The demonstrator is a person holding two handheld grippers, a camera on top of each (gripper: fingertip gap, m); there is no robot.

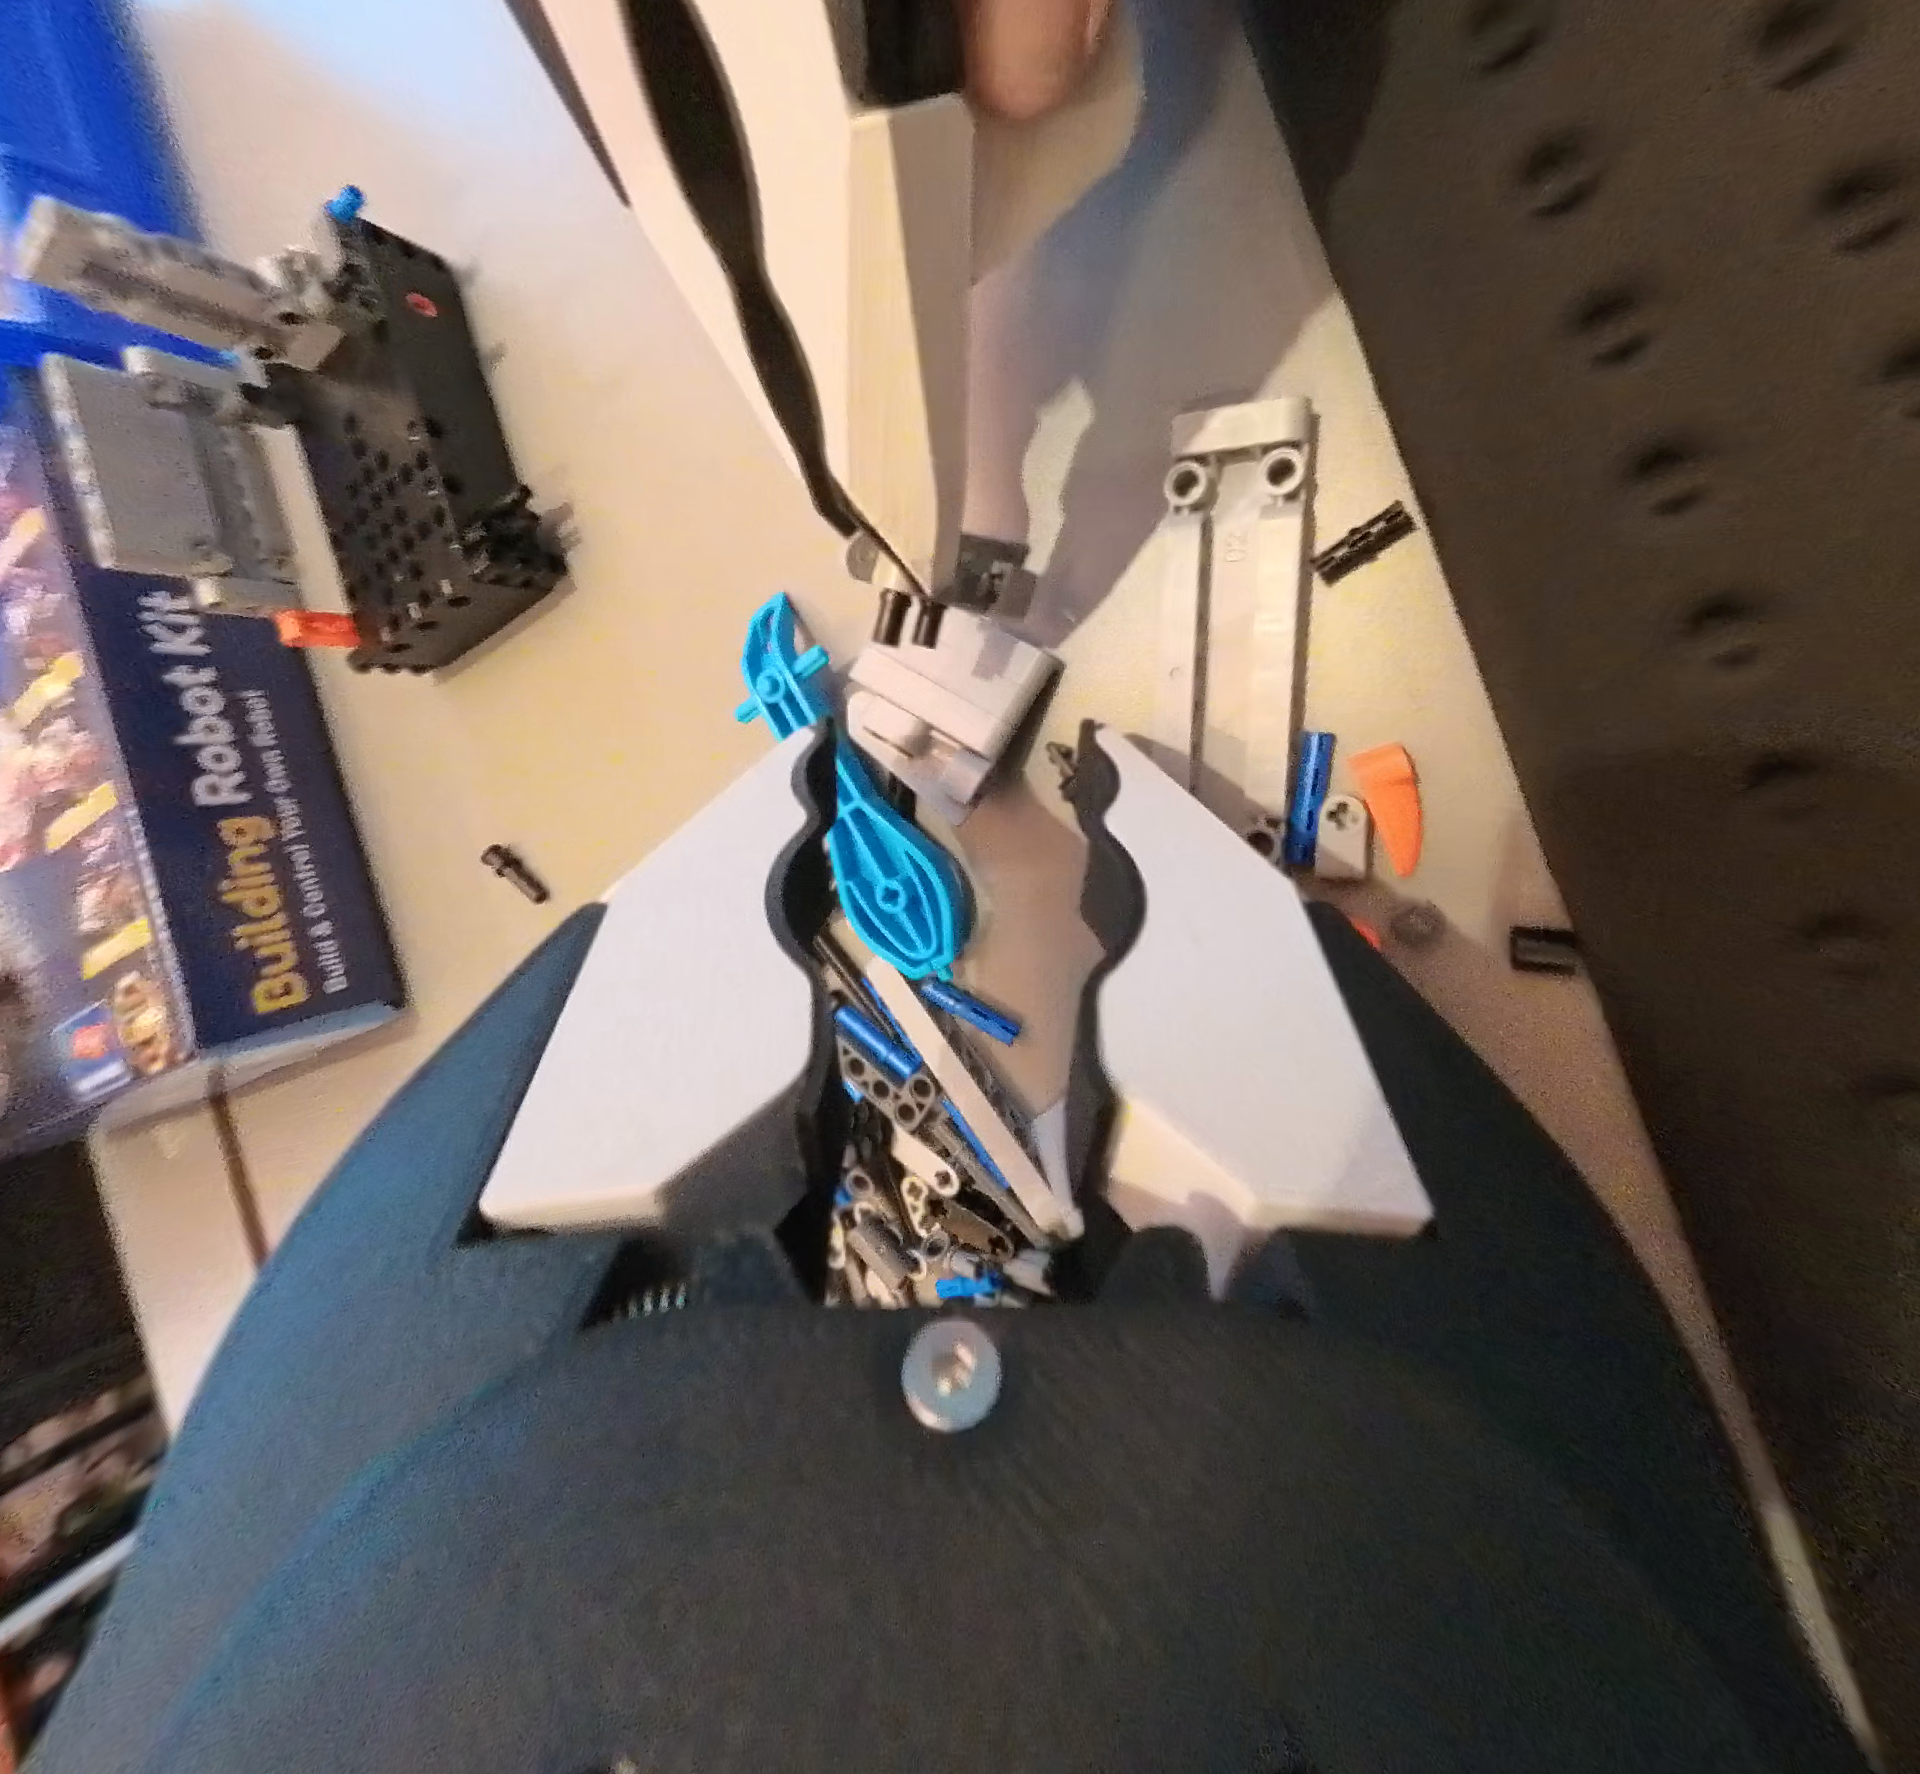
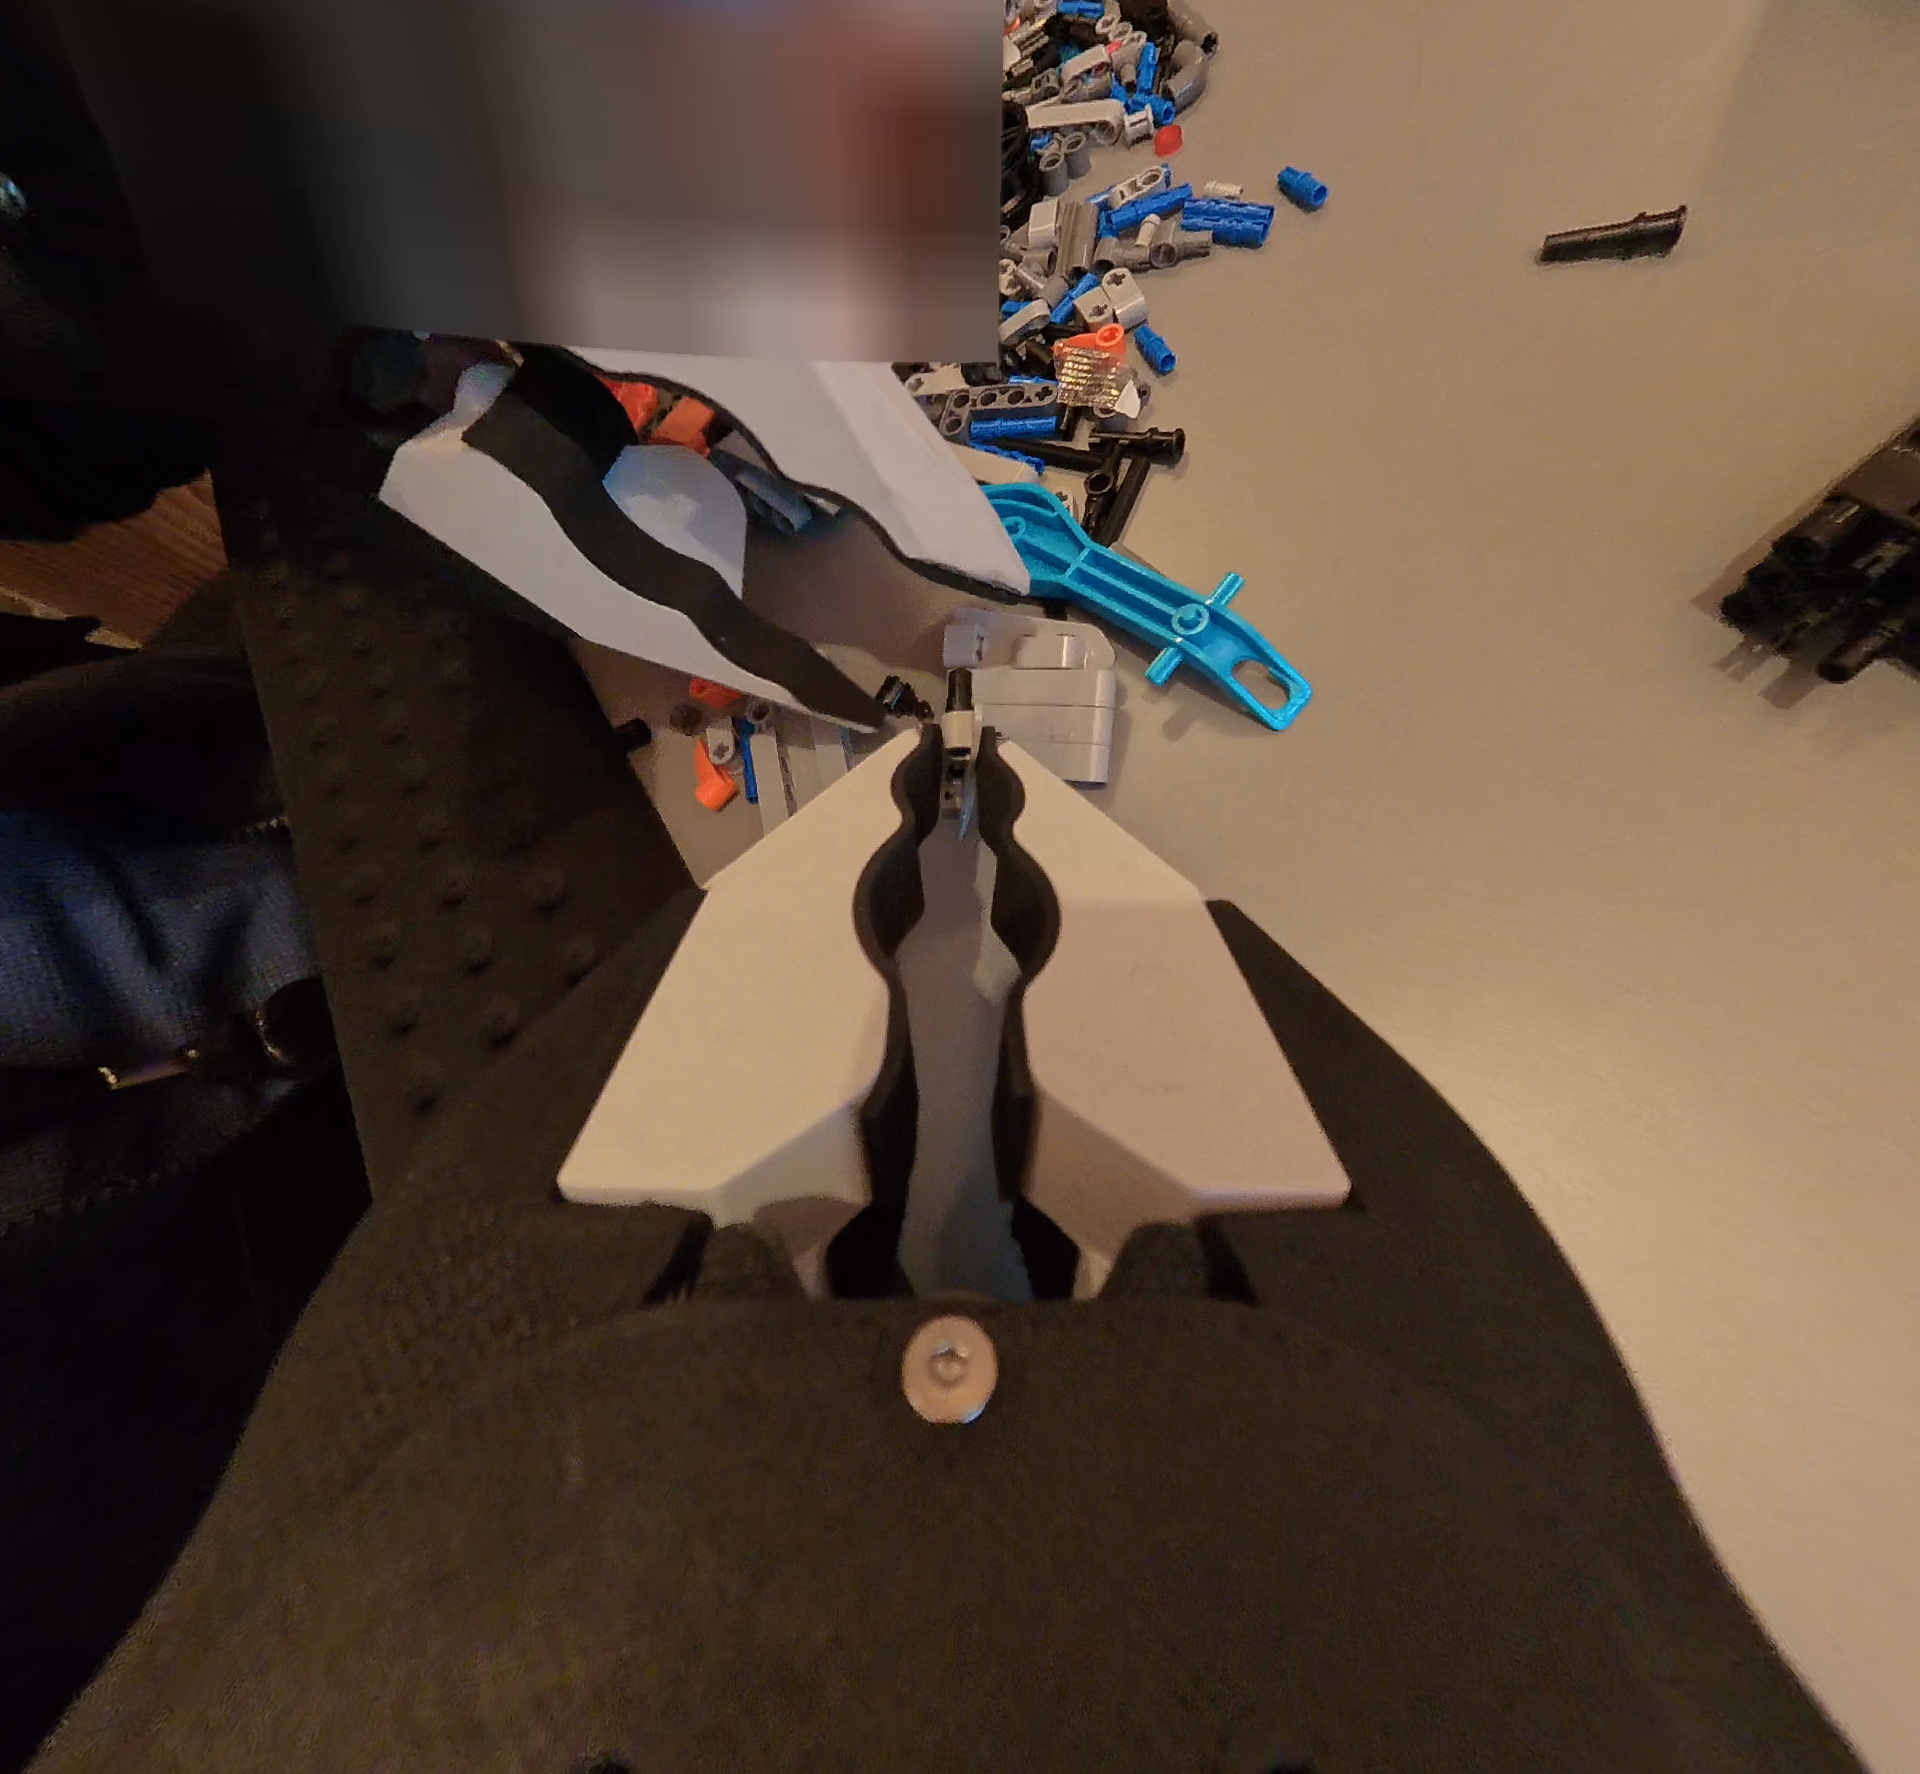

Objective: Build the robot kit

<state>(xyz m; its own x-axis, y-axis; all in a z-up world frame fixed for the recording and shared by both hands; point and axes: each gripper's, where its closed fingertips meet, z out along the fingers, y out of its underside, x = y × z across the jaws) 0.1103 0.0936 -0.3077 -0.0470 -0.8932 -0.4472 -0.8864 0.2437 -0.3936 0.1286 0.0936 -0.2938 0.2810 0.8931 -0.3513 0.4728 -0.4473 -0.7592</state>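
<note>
My right gripper (image 2: 958, 750) is nearly closed, its tips pinching one small grey-and-black piece (image 2: 958, 737) and holding it just above the desk (image 2: 1455, 789). The hold is at the very tips, so I judge it a slight one: an even squeeze and a straight wrist suit it better than any twist.

My left gripper (image 1: 956, 758) stands with its fingers apart and nothing clamped between them. One cyan tool (image 1: 883, 883) lies across the gap, close against the left finger, though I cannot tell whether they touch. Under the gap shows part of the pile (image 1: 914, 1153) of loose parts.

Just beyond both sets of tips sits one grey block (image 1: 951, 701) with two black pins (image 1: 909, 623) standing out of it. The small piece hangs right beside those pins. From the right wrist view the left gripper's lower tip comes in near the same pins.

To the right of the block in the left wrist view lie one long grey beam (image 1: 1247, 581), one blue pin (image 1: 1311, 794) and one orange wedge (image 1: 1387, 805). To the left lies one loose black pin (image 1: 512, 870).

Farther off are one black build (image 1: 436, 457) with grey parts on it and one box (image 1: 239, 789). The right wrist view shows one black strip (image 2: 1610, 233), well apart from the pile.
</note>
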